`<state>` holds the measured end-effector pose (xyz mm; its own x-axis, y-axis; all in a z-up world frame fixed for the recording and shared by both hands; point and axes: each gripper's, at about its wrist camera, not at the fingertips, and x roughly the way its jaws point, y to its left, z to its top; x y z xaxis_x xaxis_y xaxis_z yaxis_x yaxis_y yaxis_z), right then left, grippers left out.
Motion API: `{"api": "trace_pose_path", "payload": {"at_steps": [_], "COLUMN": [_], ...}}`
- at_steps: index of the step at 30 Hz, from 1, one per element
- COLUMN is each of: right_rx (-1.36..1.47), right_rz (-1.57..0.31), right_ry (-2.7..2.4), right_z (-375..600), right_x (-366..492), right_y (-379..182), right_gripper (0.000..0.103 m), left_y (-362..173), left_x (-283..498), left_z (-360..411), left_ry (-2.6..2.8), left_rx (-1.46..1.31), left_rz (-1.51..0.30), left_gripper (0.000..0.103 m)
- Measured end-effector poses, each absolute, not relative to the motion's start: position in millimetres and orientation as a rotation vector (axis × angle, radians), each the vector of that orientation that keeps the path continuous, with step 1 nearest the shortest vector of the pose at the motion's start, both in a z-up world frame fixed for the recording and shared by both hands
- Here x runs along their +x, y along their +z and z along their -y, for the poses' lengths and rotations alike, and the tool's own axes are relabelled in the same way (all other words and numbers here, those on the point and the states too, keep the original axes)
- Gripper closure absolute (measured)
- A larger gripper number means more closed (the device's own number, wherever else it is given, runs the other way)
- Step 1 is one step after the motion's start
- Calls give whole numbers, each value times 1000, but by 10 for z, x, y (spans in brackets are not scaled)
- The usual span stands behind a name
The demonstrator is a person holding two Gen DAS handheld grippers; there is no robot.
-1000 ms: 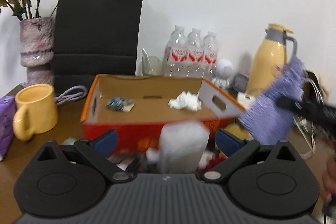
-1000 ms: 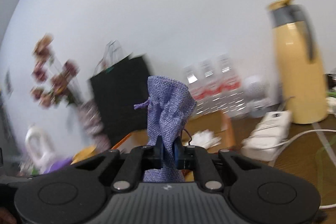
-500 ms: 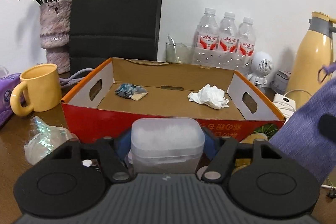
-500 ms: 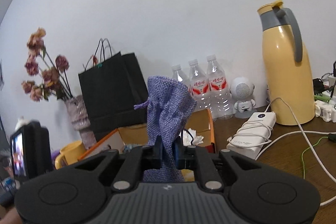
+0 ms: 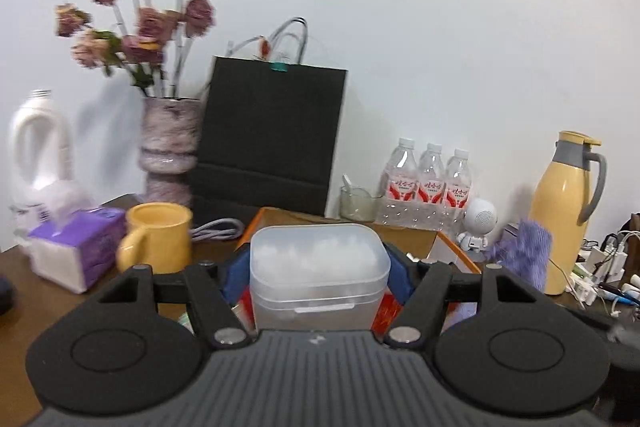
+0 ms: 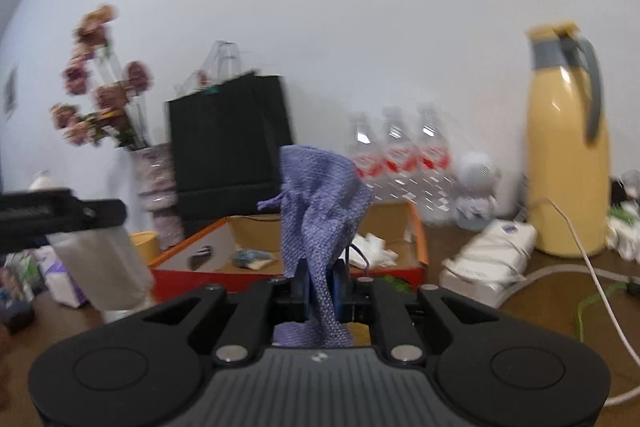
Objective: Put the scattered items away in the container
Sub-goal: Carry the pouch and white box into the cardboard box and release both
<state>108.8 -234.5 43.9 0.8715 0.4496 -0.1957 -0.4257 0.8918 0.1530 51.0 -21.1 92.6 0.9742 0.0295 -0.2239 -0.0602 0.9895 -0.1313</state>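
The left gripper grasps a translucent lidded plastic box, its jaws having just closed on it. The right gripper is clenched on a purple drawstring pouch. Beyond both, the open orange cardboard box sits on the counter.

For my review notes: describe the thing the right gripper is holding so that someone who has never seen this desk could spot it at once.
Start at the orange-and-red cardboard box in the middle of the wooden desk. In front of it, the right gripper is shut on a purple woven drawstring pouch, which stands up above the pads. It is the only limp fabric item here; the left gripper holds a rigid translucent plastic box.
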Motion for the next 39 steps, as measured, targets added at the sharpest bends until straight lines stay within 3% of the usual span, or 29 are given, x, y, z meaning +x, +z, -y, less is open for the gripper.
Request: {"api": "trace_pose_path", "payload": {"at_steps": [7, 12, 20, 28, 39], "right_rx": [84, -24, -28, 94, 153], "right_rz": [-206, -251, -234, -274, -238], "right_ry": [518, 542, 525, 507, 427], "right_z": [2186, 2134, 2307, 2393, 2336], "right_x": [157, -446, -1125, -537, 1277], "right_y": [503, 405, 365, 501, 1370], "right_gripper": [93, 93, 93, 93, 93], "left_y": [648, 442, 422, 663, 1474], "left_x": [-366, -735, -1135, -711, 1339], "left_z": [163, 129, 158, 73, 195], "left_ry": [86, 62, 76, 7, -54], "left_rx": [-6, -56, -13, -75, -82], "left_rz": [-234, -338, -317, -304, -251], "left_gripper": [35, 35, 35, 35, 35]}}
